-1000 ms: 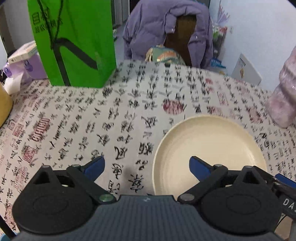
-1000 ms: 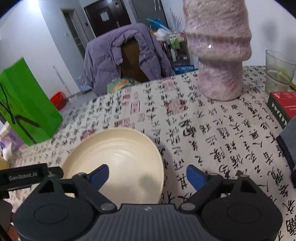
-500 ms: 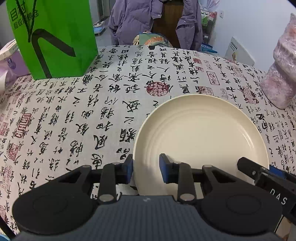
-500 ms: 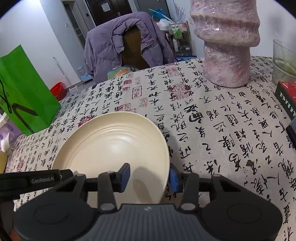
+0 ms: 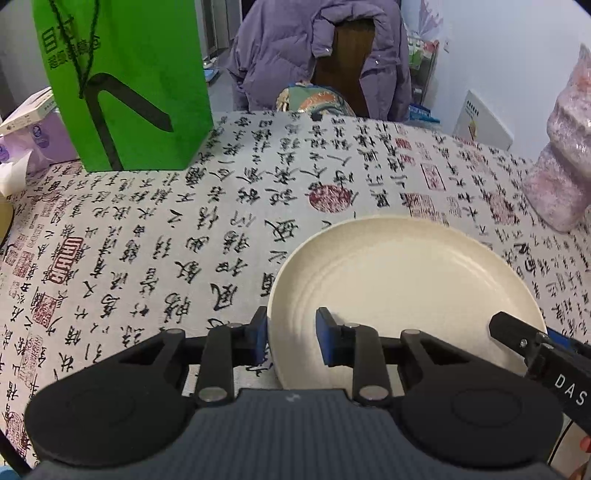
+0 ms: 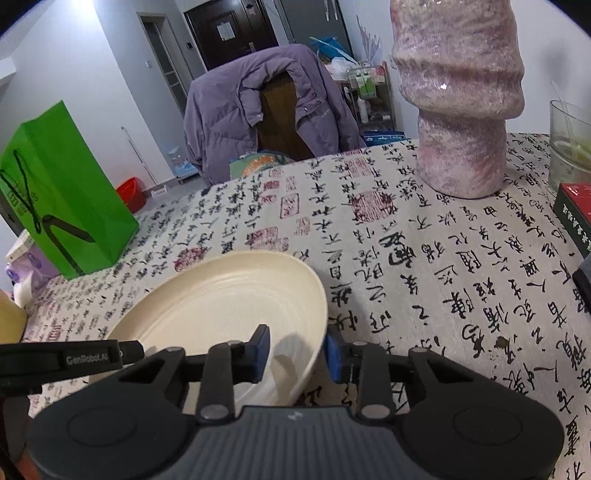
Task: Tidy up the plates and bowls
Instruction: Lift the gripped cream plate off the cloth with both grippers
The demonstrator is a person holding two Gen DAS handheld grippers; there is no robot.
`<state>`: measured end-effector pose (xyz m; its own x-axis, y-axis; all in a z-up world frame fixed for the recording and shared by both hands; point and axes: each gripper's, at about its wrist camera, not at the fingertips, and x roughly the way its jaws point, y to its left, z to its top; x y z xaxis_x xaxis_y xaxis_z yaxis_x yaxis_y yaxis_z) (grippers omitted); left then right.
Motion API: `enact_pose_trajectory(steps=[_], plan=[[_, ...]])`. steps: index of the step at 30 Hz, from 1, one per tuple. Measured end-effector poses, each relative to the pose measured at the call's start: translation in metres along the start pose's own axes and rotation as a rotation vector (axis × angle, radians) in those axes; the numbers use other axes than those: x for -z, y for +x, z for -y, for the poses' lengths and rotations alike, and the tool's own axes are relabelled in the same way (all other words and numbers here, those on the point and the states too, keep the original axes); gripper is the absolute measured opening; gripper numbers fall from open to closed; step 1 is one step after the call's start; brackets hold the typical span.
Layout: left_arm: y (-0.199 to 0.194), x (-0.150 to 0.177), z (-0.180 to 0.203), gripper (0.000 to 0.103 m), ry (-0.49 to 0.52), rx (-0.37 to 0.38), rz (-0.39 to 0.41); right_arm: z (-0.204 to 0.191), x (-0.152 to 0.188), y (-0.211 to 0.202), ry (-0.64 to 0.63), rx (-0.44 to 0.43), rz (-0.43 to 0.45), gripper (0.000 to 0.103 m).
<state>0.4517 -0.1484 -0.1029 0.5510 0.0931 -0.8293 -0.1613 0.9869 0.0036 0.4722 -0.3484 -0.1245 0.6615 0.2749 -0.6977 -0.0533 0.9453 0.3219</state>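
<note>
cream plate [image 5: 402, 280] pinched at opposite rims by left gripper [image 5: 291, 334] and right gripper [image 6: 297, 349], jaws just closed. uneven lifting could tip it loose.

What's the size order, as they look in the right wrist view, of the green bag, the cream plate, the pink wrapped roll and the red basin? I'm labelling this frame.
1. cream plate, nearest the camera, so inflated
2. pink wrapped roll
3. green bag
4. red basin, far and partly hidden

The top three are close.

A dining table in a lived-in home.

A calligraphy-print tablecloth [image 5: 229, 229] covers the table; a purple puffer jacket [image 6: 255, 110] hangs over a wooden chair at top centre, a dark entrance door [image 6: 225, 33] stands behind it, and a green paper bag [image 5: 122, 81] stands upper left.
</note>
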Motion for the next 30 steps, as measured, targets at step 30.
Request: enact_pose_trajectory(steps=[30], plan=[[-0.067,0.004,-0.027,0.027,-0.008,0.063,0.14,-0.02,0.004,-0.063,-0.027,-0.084,0.207,0.02]])
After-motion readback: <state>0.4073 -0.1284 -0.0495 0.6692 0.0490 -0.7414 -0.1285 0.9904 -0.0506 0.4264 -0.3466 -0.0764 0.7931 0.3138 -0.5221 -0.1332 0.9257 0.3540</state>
